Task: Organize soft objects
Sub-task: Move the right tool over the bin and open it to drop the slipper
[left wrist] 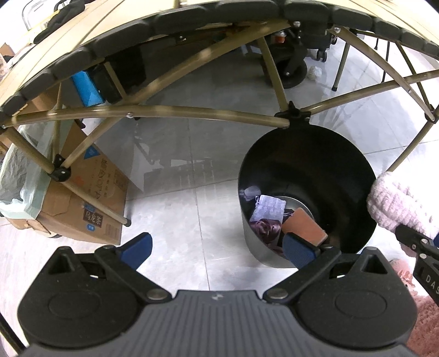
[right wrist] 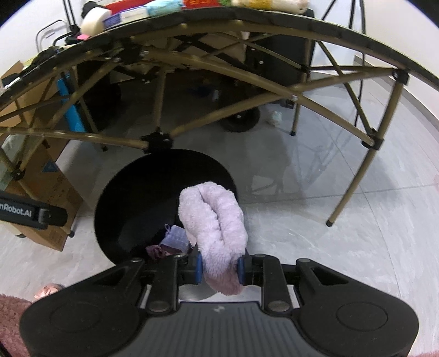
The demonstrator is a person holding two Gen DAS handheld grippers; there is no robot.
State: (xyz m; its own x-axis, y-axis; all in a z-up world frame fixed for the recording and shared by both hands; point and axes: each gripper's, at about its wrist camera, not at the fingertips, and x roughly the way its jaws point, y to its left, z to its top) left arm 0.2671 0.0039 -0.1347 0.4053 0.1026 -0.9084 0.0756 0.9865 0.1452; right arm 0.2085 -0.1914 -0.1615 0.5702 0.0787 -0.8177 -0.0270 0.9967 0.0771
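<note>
My right gripper [right wrist: 219,270] is shut on a fluffy pale pink folded cloth [right wrist: 214,228], holding it over the near right rim of a black round bin [right wrist: 131,197] on the floor. The left wrist view shows the same bin [left wrist: 340,170] from the left, with the pink cloth [left wrist: 403,203] at the right edge. Inside lie a lilac knitted piece [left wrist: 269,207], an orange-brown sponge-like block [left wrist: 303,226] and a dark purple fabric [left wrist: 264,230]. My left gripper [left wrist: 216,251] stands open above the floor, left of the bin, with nothing between its blue fingers [left wrist: 138,248].
A folding table frame [left wrist: 170,114] with tan legs spans the floor behind the bin. Cardboard boxes [left wrist: 90,203] and a plastic-lined bin [left wrist: 19,181] stand at the left. Soft items lie on the tabletop [right wrist: 131,12]. Pink fuzzy sleeve [left wrist: 428,326] at lower right.
</note>
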